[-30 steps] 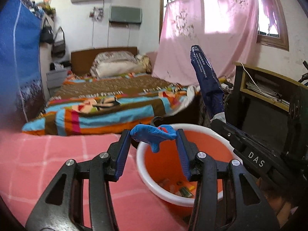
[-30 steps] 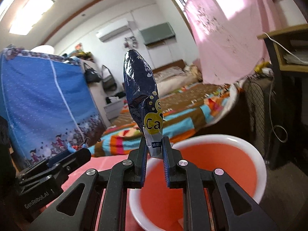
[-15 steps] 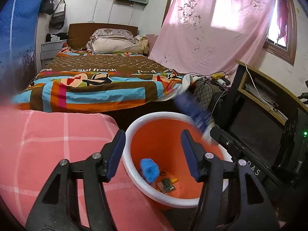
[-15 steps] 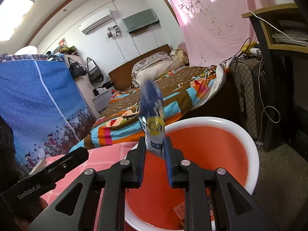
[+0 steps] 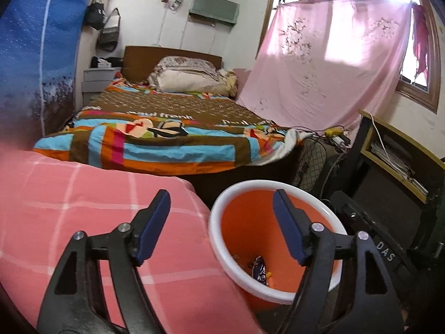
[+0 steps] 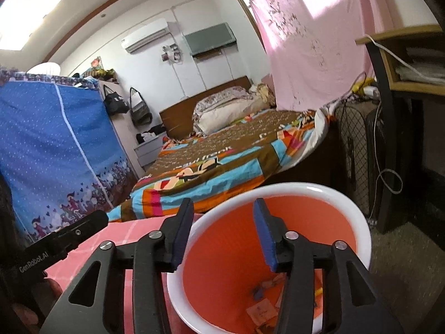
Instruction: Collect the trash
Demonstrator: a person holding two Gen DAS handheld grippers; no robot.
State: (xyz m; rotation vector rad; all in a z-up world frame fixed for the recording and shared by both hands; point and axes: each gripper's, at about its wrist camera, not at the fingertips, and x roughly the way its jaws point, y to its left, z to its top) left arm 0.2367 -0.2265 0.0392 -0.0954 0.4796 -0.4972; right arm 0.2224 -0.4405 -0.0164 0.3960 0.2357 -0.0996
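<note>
A wide bed fills the middle of the room, its quilt a patchwork of brown, turquoise and orange blocks, soft and rumpled at the foot. Behind it a thin pink sheet hangs over the window, printed with faint blossoms and glowing where light comes through. On the near side lies a pink checked cloth, smooth, with pale grid lines.

Just beside that cloth stands the round trash bucket, glossy orange plastic inside with a thick rolled white rim. At its bottom lies a crinkled dark-blue foil wrapper among small paper scraps and yellow bits.

The left gripper has matte black arms with silver rivets and flat blue pads; its jaws have just been opening and stand spread wide, empty, one finger over the cloth and the other over the bucket's mouth. The right gripper, of the same build, has also just been opening; its jaws stand parted with nothing between them, above the bucket.
</note>
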